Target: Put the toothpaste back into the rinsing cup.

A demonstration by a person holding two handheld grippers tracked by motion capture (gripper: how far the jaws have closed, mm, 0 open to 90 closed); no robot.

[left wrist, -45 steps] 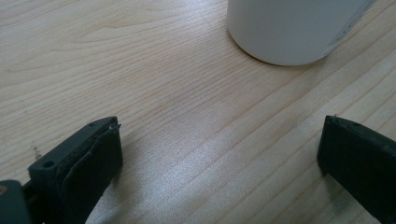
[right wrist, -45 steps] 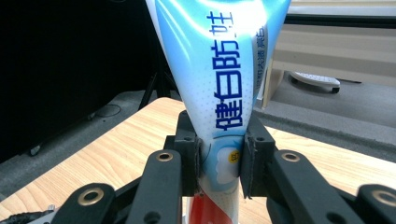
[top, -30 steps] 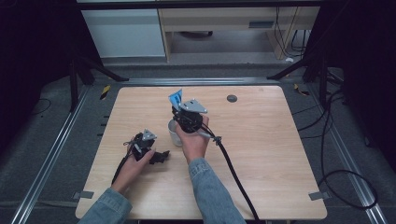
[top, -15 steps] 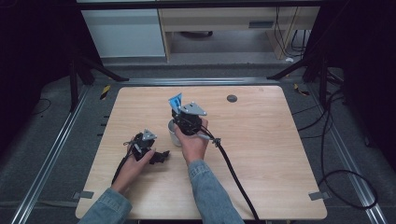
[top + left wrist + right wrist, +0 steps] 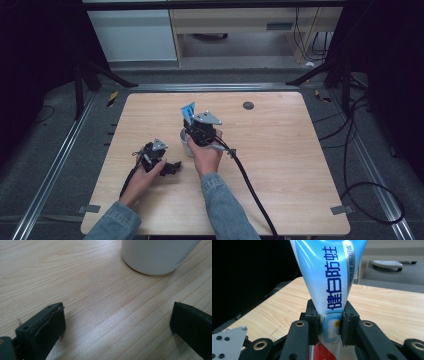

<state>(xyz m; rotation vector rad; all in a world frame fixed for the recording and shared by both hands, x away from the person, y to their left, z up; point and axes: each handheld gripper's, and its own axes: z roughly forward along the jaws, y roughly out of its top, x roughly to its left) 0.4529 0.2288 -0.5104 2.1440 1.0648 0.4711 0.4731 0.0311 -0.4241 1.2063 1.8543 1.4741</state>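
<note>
A blue and white toothpaste tube (image 5: 332, 277) stands upright, and my right gripper (image 5: 329, 325) is shut on it low down. In the high view the right gripper (image 5: 200, 127) holds the tube (image 5: 188, 110) over a white cup (image 5: 185, 142) near the table's middle; whether the tube's lower end is inside the cup is hidden. My left gripper (image 5: 167, 167) rests low on the table, left of the cup, and is open. In the left gripper view its jaws stand wide apart with bare wood between them, and the white cup (image 5: 155, 255) sits just ahead.
The wooden table (image 5: 300, 150) has a small dark round disc (image 5: 248, 105) at the back right. A thick black cable (image 5: 250, 185) trails from the right gripper toward the front edge. Metal rails and black stand legs flank the table on the floor.
</note>
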